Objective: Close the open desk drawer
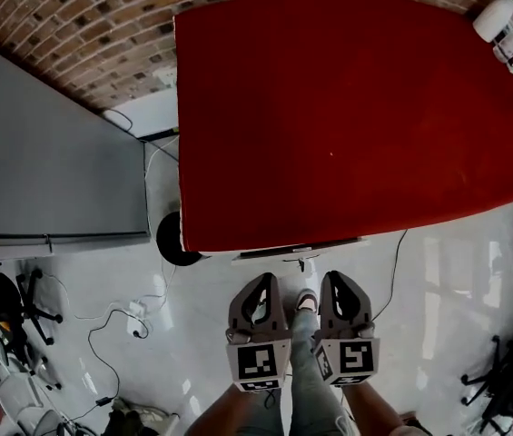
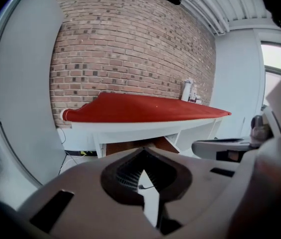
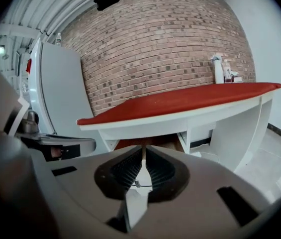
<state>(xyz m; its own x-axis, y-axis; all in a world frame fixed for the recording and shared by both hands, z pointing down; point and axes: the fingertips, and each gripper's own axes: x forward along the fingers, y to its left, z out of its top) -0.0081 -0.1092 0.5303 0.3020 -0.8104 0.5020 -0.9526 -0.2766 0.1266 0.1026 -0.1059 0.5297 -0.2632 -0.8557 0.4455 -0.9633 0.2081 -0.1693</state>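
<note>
The desk (image 1: 347,107) has a red top and a white frame. Its drawer (image 1: 298,249) sticks out a little from the near edge as a thin white strip, with a small handle below it. My left gripper (image 1: 264,279) and right gripper (image 1: 332,276) hang side by side just in front of the drawer, a short way off and not touching it. Both are shut and hold nothing. From the left gripper (image 2: 142,154) and the right gripper (image 3: 143,151), the desk (image 2: 145,109) (image 3: 190,99) is straight ahead, with a brown opening under its top.
A tall grey cabinet (image 1: 52,153) stands left of the desk, against the brick wall (image 1: 83,34). White bottles (image 1: 499,18) sit on the desk's far right corner. Cables and a power strip (image 1: 134,312) lie on the floor at the left, near a black chair (image 1: 2,302).
</note>
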